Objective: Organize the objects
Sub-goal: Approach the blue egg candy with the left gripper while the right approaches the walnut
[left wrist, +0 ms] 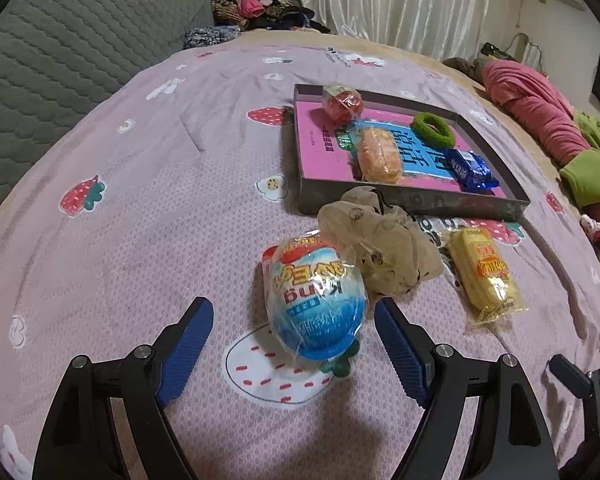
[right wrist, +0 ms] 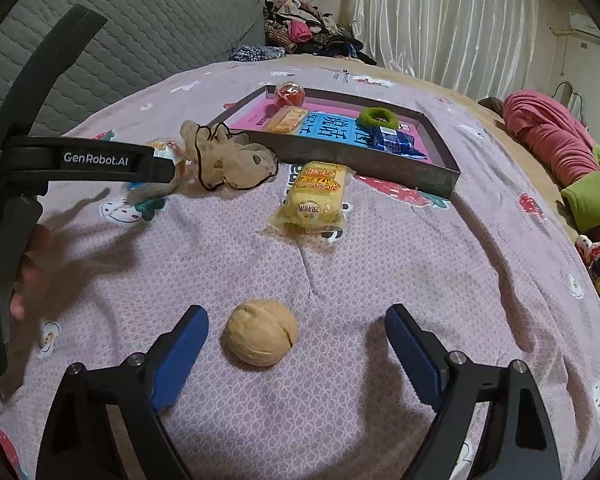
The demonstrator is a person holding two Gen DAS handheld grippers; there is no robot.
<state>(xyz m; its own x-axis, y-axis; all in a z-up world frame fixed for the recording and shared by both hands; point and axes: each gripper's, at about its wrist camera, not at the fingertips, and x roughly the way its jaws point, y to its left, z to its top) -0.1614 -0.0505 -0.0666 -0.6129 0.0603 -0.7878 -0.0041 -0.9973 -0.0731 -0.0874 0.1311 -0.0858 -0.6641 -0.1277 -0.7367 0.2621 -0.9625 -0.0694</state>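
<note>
A blue and white wrapped toy egg lies on the pink bedspread between the blue pads of my left gripper, which is open and not touching it. A walnut lies between the pads of my right gripper, open too, with gaps on both sides. A yellow snack pack and a beige scrunchie lie in front of a shallow dark box. The box holds a red ball, an orange snack, a green ring and a blue packet.
The left gripper's black body and a hand fill the right wrist view's left side. A grey quilted headboard stands at the back left. Piled clothes and pink and green bedding edge the bed.
</note>
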